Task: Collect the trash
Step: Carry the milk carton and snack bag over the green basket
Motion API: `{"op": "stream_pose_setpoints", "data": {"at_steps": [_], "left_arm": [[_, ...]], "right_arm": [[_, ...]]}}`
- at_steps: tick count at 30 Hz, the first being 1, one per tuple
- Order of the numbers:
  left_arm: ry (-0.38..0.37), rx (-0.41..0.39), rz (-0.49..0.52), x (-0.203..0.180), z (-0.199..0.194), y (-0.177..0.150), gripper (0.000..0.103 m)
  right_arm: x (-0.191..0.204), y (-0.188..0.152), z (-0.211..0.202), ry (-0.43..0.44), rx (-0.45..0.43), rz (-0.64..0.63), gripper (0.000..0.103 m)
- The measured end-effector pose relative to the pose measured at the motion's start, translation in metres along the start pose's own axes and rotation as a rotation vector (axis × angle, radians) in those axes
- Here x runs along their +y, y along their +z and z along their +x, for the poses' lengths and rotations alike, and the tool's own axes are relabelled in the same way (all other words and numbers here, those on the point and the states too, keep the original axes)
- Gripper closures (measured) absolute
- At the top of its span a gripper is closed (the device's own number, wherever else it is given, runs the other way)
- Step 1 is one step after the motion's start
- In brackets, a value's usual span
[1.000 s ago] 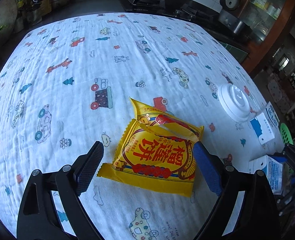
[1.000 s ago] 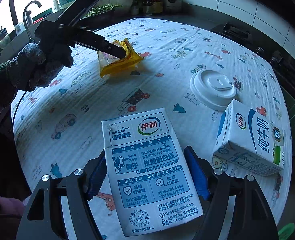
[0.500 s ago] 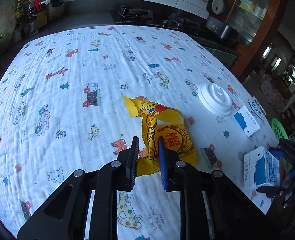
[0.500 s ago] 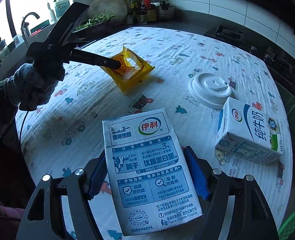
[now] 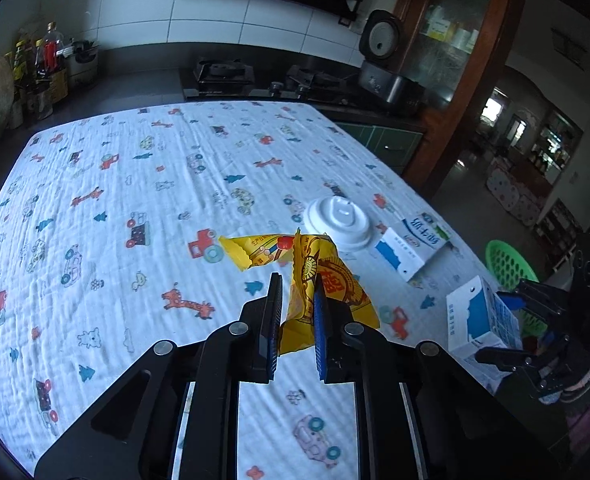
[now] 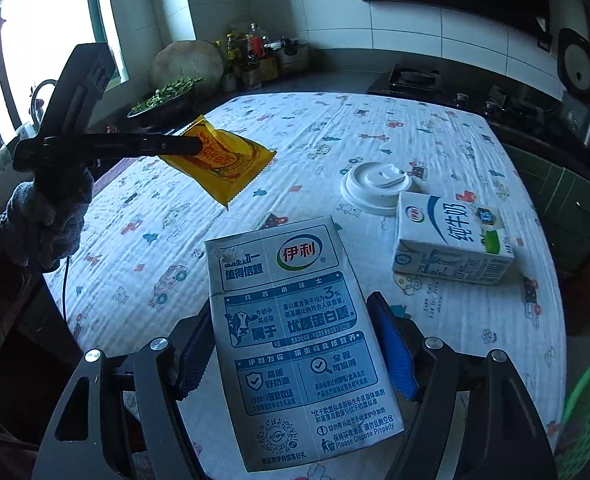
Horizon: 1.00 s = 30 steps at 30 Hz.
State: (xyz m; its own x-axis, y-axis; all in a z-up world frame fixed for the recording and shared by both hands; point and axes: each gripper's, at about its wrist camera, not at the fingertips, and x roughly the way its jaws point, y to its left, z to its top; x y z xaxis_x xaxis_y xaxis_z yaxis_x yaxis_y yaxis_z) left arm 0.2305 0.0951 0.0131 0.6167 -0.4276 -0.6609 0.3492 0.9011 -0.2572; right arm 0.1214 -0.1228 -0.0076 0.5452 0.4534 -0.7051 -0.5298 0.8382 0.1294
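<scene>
While pinched, yellow wrapper [image 5: 327, 280] hangs crumpled (red print), clear of tablecloth [image 5: 135, 184]

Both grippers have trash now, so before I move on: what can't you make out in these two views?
- Green basket: cut off by the frame edge in the right wrist view, behind the right gripper in the left wrist view; contents unseen.
- Held carton: its far side and the cloth beneath are hidden by the carton itself.
- Yellow wrapper: its lower end sits behind the left gripper; empty or not is unclear.
</scene>
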Motion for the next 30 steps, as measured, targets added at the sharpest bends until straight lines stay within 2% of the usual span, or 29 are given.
{"op": "stream_pose_setpoints", "data": {"at_steps": [6, 13, 23, 30], "left_arm": [[-0.101, -0.012, 0.065, -0.054, 0.004, 0.007, 0.09], [-0.221, 0.016, 0.137, -0.126, 0.034, 0.013, 0.09], [-0.351, 0.069, 0.276, -0.24, 0.083, 0.028, 0.09], [-0.408, 0.127, 0.362, -0.312, 0.123, 0.025, 0.09]], "right_arm": [[-0.026, -0.016, -0.041, -0.088, -0.061, 0.085, 0.033], [-0.08, -0.052, -0.094, -0.268, -0.108, 0.214, 0.033], [-0.187, -0.133, -0.163, -0.542, -0.137, 0.52, 0.033], [-0.239, -0.179, -0.18, -0.674, -0.112, 0.67, 0.033]]}}
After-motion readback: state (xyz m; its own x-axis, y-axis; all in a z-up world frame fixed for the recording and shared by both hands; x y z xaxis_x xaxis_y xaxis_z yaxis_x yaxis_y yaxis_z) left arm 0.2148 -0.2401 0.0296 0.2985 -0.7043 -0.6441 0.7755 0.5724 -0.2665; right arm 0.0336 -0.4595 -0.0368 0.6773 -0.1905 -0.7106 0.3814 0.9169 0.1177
